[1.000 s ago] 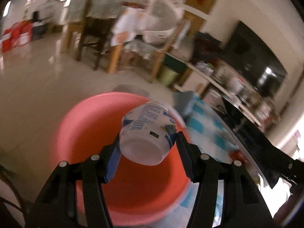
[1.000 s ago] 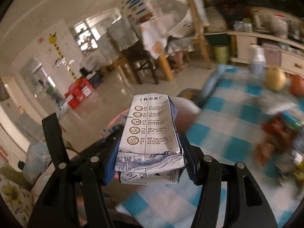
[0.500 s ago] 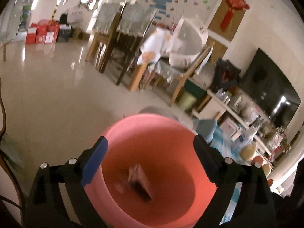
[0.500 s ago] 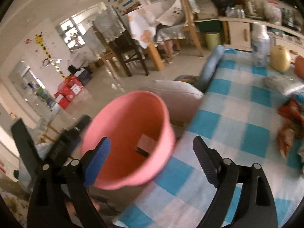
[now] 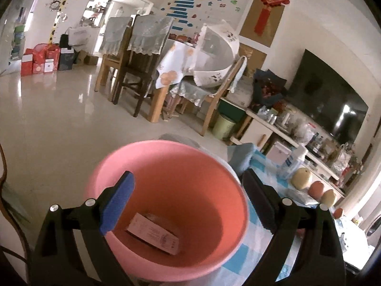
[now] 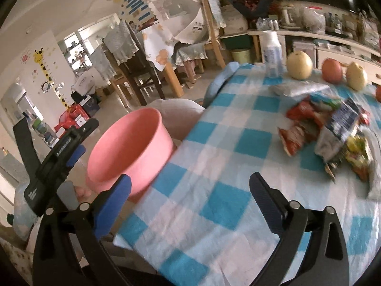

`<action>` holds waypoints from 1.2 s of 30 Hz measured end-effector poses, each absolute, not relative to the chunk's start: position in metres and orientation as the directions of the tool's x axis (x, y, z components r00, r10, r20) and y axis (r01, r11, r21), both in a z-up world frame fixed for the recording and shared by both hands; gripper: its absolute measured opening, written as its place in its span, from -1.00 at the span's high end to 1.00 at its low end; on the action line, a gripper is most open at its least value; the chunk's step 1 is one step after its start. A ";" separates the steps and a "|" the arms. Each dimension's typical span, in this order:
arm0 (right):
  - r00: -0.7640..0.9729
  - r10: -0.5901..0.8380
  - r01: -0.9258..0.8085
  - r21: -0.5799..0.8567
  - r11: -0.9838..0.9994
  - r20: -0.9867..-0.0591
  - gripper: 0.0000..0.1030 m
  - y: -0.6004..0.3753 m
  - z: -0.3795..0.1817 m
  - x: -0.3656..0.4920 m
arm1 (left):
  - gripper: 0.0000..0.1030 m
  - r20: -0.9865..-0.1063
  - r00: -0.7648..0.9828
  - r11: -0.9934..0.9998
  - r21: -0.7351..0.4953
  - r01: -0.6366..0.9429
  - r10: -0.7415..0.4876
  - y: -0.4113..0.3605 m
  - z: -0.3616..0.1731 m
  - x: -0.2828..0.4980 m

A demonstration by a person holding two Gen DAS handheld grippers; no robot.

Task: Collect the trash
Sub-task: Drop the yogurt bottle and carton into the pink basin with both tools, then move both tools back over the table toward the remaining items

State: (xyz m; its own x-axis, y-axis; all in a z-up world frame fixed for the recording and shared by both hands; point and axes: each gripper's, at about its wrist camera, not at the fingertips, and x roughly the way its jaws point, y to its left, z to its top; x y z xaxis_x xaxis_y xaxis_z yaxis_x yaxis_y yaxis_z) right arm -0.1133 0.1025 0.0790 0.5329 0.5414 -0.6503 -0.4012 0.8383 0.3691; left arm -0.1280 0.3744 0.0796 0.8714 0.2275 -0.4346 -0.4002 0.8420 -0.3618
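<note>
One pink bucket (image 6: pixel 133 143), one carton (image 5: pixel 153 232) inside, one bottle (image 6: pixel 271 54), perhaps four fruits (image 6: pixel 299 64)

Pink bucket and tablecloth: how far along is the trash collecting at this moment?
Done: a carton lies in the pink bucket. In hand: nothing; left gripper and right gripper are open, empty. Left: crumpled snack wrappers on the checked tablecloth.

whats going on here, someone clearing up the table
Yes. A person with a gripper in each hand is collecting trash into a pink bucket beside the blue checked table. The left gripper is open and empty above the bucket, where a carton lies at the bottom. The right gripper, jaws just opened and empty, points over the table toward a pile of snack wrappers not yet picked up.
</note>
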 end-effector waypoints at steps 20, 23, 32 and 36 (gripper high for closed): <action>0.581 0.498 -0.357 0.349 0.867 -0.644 -0.91 0.023 0.070 -0.152 | -0.80 -0.455 0.888 0.959 -0.213 -0.185 0.070 0.268 0.075 -0.125; 0.594 0.482 -0.350 0.332 0.876 -0.644 -0.91 0.013 0.072 -0.152 | -0.80 -0.449 0.892 0.969 -0.191 -0.155 0.055 0.254 0.077 -0.126; 0.632 0.436 -0.258 0.357 0.898 -0.640 -0.90 -0.033 0.073 -0.146 | -0.80 -0.461 0.887 0.989 -0.113 -0.099 0.036 0.216 0.077 -0.121; 0.641 0.416 -0.210 0.374 0.904 -0.645 -0.90 -0.057 0.071 -0.139 | -0.80 -0.465 0.885 0.995 -0.078 -0.069 0.025 0.196 0.078 -0.119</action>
